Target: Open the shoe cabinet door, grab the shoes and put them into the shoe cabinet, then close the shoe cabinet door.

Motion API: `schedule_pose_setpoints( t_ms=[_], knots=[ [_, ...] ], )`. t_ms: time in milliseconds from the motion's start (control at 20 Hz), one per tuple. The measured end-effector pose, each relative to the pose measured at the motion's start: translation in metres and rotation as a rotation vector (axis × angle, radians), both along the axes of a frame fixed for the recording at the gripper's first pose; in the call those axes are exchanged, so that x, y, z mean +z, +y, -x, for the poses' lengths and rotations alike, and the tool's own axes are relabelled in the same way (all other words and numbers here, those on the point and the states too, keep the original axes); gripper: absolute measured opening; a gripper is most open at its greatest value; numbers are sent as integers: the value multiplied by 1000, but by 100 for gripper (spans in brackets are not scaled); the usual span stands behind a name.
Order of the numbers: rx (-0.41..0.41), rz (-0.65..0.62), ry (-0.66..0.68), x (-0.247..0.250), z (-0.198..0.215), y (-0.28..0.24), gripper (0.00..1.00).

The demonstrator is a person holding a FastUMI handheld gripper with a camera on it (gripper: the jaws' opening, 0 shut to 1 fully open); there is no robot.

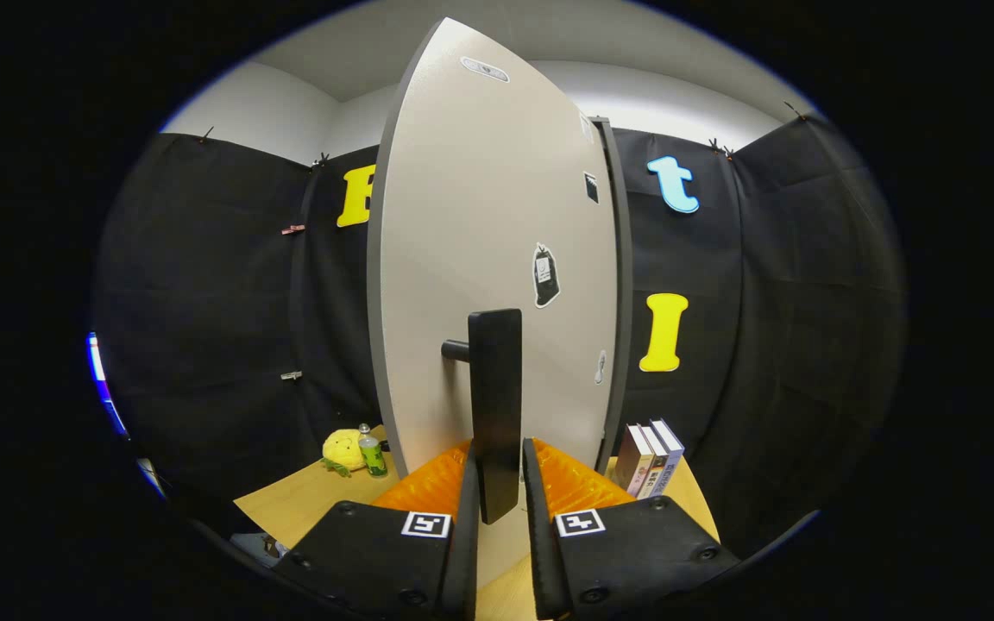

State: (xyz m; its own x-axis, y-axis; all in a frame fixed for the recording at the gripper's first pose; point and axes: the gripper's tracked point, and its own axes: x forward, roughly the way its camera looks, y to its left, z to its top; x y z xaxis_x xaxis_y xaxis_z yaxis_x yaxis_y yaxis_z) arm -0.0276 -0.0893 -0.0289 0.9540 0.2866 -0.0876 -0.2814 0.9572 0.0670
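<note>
The shoe cabinet door (480, 224) is a tall pale panel with a few stickers, swung out toward me on its hinge side at the right. Its dark cabinet edge (622, 285) runs along that side. A black vertical bar handle (495, 388) stands off the door on a short post. My gripper (497, 448) reaches up from below with one finger on each side of the handle's lower end, and both fingers press against it. The cabinet's inside is hidden behind the door.
On the wooden table (307, 504), left of the door, a yellow plush toy (342, 451) sits beside a green can (372, 455). Three books (651, 457) stand upright to the right of the cabinet. Black cloth walls close in all around.
</note>
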Motion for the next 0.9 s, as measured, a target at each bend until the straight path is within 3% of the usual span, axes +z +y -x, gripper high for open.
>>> schedule_pose_setpoints(
  t_ms=[350, 600, 900],
  knots=[
    [-148, 12, 31, -1, 12, -47, 29],
    [-322, 43, -11, 13, 31, -105, 24],
    [-346, 36, -22, 10, 45, -120, 24]
  ],
)
